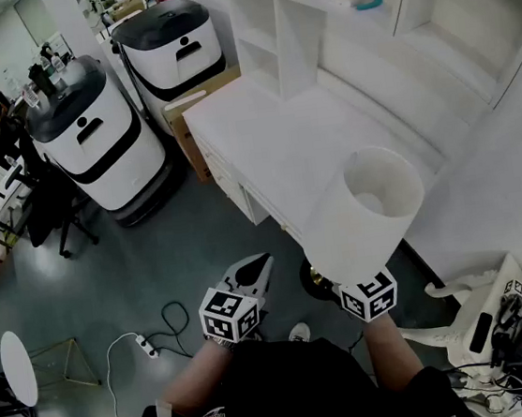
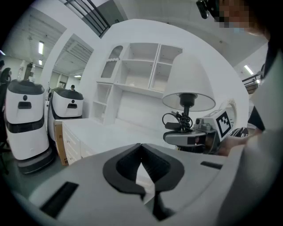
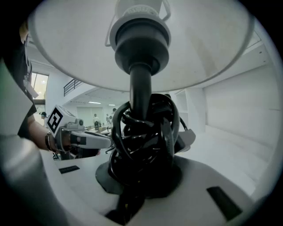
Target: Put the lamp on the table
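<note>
The lamp (image 1: 365, 209) has a white conical shade, a black stem and a black cord wound round the stem (image 3: 141, 132). It hangs upright in the air just off the front edge of the white table (image 1: 272, 145). My right gripper (image 3: 141, 176) is shut on the cord-wrapped stem; in the head view the shade hides its jaws and only its marker cube (image 1: 368, 295) shows. My left gripper (image 1: 255, 272) is to the left of the lamp over the floor, jaws together and holding nothing. From the left gripper view the lamp (image 2: 188, 88) and right gripper (image 2: 185, 137) appear at the right.
A white shelf unit (image 1: 312, 8) stands at the back of the table, with a teal object (image 1: 369, 1) on a shelf. Two white-and-black machines (image 1: 101, 137) (image 1: 170, 44) stand left of the table. A power strip (image 1: 146, 344) lies on the floor. Cables and gear (image 1: 515, 351) crowd the lower right.
</note>
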Demonstrator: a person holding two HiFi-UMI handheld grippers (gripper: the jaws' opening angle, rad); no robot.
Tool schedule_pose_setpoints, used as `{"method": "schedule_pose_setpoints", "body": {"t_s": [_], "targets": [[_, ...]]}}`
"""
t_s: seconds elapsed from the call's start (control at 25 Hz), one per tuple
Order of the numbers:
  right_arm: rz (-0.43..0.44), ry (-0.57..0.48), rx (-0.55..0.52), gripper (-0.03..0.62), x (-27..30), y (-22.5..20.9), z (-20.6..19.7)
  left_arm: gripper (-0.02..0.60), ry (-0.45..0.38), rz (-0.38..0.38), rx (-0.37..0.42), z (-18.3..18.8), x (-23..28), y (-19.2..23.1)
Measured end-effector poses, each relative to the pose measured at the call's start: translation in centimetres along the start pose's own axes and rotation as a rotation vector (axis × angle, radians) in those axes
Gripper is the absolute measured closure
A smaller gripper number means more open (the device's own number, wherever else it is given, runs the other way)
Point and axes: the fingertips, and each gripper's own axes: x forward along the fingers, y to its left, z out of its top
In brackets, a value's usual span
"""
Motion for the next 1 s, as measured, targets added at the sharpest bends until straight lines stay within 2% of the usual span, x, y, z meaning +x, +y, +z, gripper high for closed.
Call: {"method": "schedule_pose_setpoints", "body": {"t_s": [0.6,1.0], "targets": [[-0.001,-0.031,0.041,0.533,0.3,0.0,0.1,0.574,-0.003,-0.003,-0.016,-0.2,0.1,0.1],[-0.012,-0.021,0.015,0.533,1.3,-0.2,0.3,0.574,0.001,0.006,-0.020,-0.3,-0.2,1.2]]}}
